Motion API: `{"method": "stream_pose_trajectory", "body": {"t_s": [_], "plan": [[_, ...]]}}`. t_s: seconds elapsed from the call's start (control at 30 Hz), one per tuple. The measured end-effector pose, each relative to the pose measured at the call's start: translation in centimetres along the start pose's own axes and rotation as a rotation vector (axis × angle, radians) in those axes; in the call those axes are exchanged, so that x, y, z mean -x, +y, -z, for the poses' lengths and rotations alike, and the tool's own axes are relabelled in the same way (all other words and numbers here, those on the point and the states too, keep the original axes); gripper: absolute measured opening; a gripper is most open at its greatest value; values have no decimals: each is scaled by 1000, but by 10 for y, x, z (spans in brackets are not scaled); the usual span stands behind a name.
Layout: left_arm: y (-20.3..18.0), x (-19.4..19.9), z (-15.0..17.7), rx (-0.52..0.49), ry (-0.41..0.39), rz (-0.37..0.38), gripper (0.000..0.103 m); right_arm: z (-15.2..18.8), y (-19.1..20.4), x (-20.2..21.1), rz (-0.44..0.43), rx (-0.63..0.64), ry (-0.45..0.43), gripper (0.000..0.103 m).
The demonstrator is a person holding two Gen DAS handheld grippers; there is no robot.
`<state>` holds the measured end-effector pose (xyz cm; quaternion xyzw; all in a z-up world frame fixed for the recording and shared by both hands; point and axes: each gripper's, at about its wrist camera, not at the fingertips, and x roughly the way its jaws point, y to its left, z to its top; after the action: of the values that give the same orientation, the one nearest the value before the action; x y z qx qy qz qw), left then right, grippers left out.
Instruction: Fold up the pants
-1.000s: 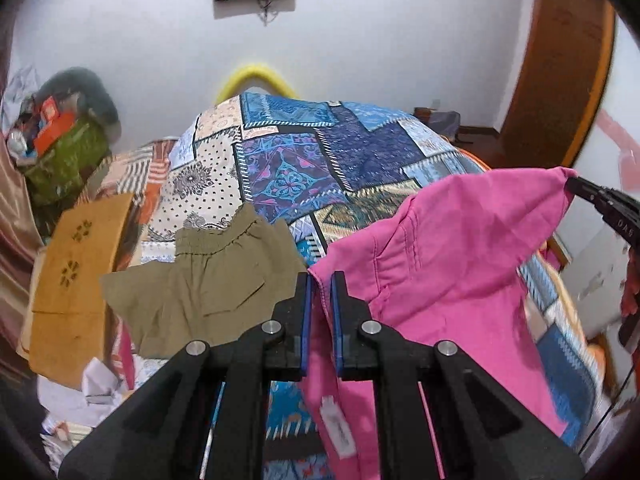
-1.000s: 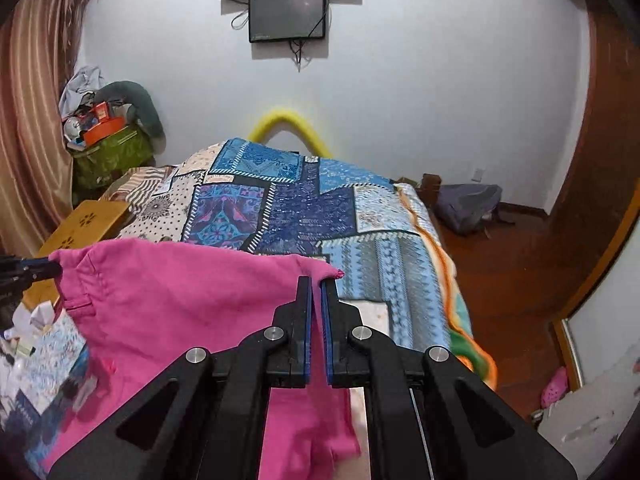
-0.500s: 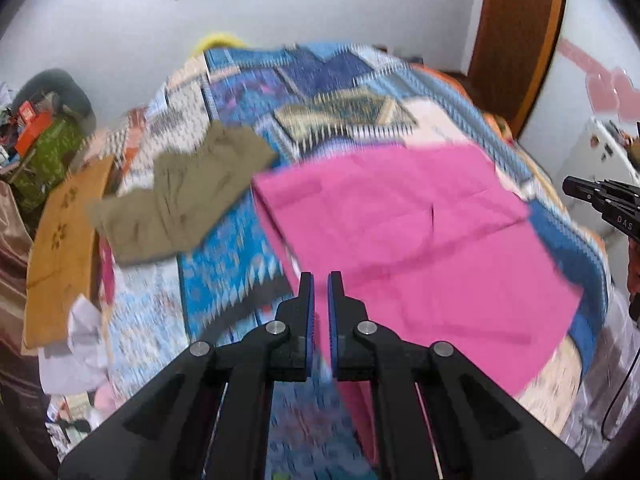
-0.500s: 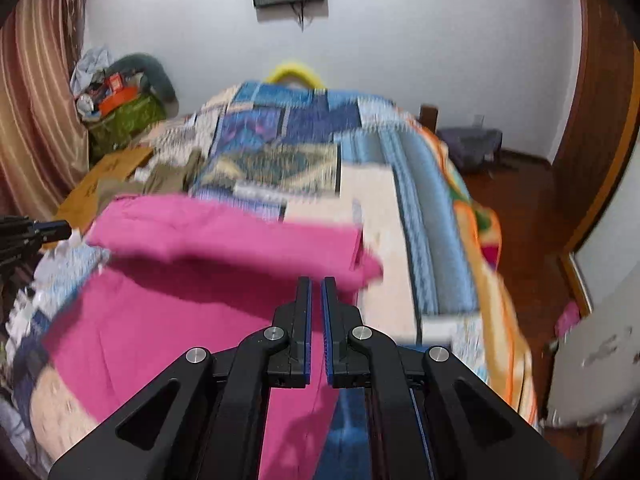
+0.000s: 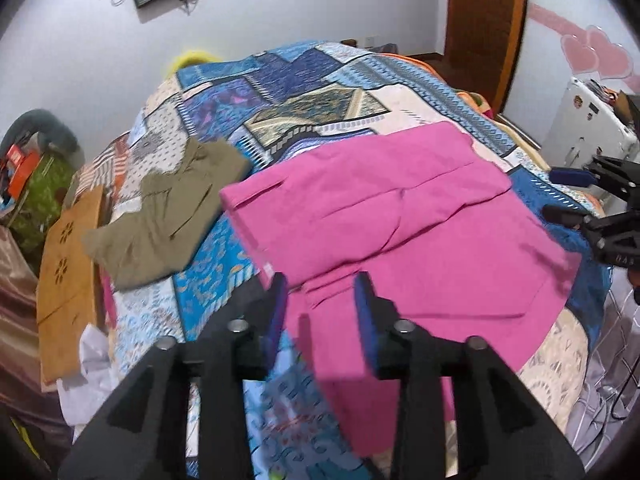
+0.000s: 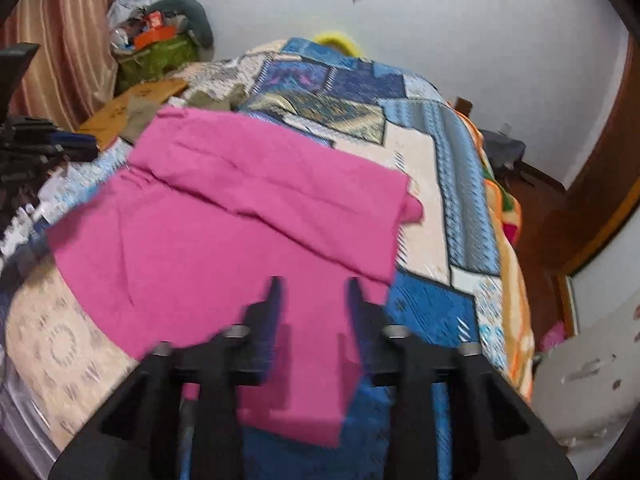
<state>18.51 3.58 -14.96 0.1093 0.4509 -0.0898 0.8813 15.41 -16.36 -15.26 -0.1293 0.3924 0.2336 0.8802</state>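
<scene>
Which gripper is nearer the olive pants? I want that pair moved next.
Left. The left gripper hangs open just right of the olive pants; the right gripper sits across the pink pants from them.

Soft cloth and hard black plastic

The pink pants are matt cloth. The bedspread is patterned cloth. The door is shiny wood.

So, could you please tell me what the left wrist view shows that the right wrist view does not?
Only the left wrist view shows the olive shorts spread out whole, the white cabinet and the pink hearts on the wall.

Only the right wrist view shows the striped curtain and the dark bag on the floor.

Both show the pink pants lying on the patchwork bedspread, with the left gripper and right gripper open above them.
</scene>
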Motion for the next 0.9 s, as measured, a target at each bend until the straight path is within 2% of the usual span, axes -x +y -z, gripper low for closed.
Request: {"method": "stream_pose_trajectory", "body": {"t_s": [0.07, 0.17, 0.33, 0.4, 0.53, 0.57, 0.63, 0.7, 0.77, 0.9], "plan": [[-5, -6, -4, -10, 8, 19, 41, -8, 5, -6, -23, 7, -16, 54], [-13, -20, -10, -35, 33, 33, 42, -17, 15, -25, -41, 40, 6, 54], [-26, -49, -13, -87, 97, 72, 53, -30, 25, -71, -53, 98, 100, 54], [-32, -57, -13, -109, 112, 72, 53, -32, 26, -84, -58, 111, 127, 54], [-36, -73, -16, -121, 128, 79, 55, -38, 29, -96, -75, 136, 115, 54], [-37, -74, -18, -123, 127, 82, 55, -40, 27, -97, -83, 129, 110, 52], [-41, -77, -21, -142, 120, 88, 55, -43, 24, -100, -105, 103, 100, 40], [-47, -78, -23, -178, 106, 70, 56, -46, 22, -103, -118, 80, 97, 16], [-50, -80, -25, -194, 97, 48, 56, -49, 21, -103, -122, 59, 86, 10], [-43, -84, -32, -158, 85, 34, 56, -55, 16, -92, -143, 13, 18, 9]]}}
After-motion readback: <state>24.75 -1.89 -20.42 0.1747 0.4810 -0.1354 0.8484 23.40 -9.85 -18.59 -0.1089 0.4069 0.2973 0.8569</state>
